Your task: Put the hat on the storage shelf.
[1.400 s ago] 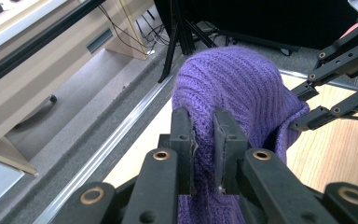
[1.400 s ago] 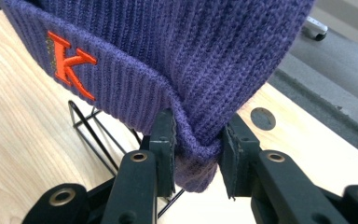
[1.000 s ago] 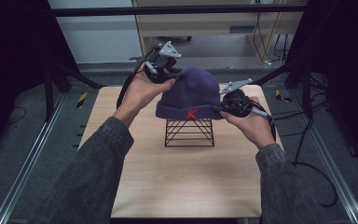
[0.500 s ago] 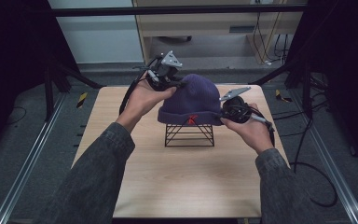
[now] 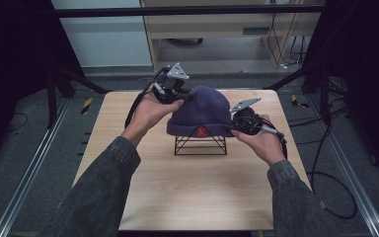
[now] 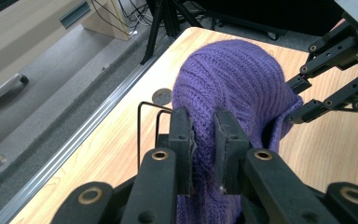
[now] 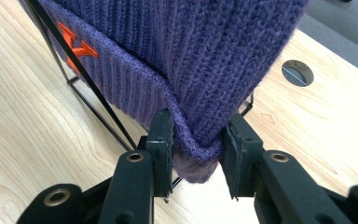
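Purple beanie (image 5: 201, 109) on wire stand (image 5: 200, 145), both grippers clamped

The hat (image 5: 201, 111) is sitting on the wire stand (image 5: 200, 144), near the tabletop's (image 5: 187, 192) far edge, in the middle.

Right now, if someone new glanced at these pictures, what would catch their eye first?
A purple knit beanie with an orange mark on its cuff, draped over a black wire stand mid-table. Both grippers pinch it: the left gripper grips the knit at one side, the right gripper the folded cuff at the other.
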`<state>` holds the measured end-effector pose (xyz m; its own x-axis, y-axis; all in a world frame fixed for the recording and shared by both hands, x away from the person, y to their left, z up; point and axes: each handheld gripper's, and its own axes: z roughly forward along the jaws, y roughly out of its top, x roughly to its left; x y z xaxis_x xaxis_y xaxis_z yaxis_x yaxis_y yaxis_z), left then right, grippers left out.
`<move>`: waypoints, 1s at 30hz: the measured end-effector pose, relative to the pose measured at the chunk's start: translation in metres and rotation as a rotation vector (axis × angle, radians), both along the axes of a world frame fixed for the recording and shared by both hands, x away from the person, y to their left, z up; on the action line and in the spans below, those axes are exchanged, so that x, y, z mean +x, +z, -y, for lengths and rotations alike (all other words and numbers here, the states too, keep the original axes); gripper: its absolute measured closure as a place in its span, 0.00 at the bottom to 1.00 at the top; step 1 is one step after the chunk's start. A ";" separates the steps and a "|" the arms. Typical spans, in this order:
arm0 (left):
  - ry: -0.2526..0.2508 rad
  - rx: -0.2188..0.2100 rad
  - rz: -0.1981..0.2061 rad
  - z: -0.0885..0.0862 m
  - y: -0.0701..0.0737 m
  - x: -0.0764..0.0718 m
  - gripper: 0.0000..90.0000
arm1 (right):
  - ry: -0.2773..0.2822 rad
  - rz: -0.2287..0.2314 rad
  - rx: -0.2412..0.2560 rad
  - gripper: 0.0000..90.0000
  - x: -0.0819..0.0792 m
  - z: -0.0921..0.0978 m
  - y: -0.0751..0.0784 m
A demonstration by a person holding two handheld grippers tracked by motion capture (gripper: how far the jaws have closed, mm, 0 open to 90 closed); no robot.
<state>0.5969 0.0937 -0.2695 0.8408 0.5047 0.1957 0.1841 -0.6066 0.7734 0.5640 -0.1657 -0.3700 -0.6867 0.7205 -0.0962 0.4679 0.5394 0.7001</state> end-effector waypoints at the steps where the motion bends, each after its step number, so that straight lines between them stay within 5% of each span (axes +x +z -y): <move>1: 0.000 0.000 0.000 0.000 0.000 0.000 0.87 | 0.000 0.000 0.000 0.74 0.000 0.000 0.000; 19: -0.010 -0.026 -0.007 -0.004 -0.010 -0.005 0.87 | -0.002 -0.012 -0.010 0.75 -0.001 -0.001 -0.007; 30: -0.022 0.001 -0.007 -0.004 -0.017 -0.007 0.87 | -0.002 -0.023 -0.016 0.75 -0.002 -0.001 -0.015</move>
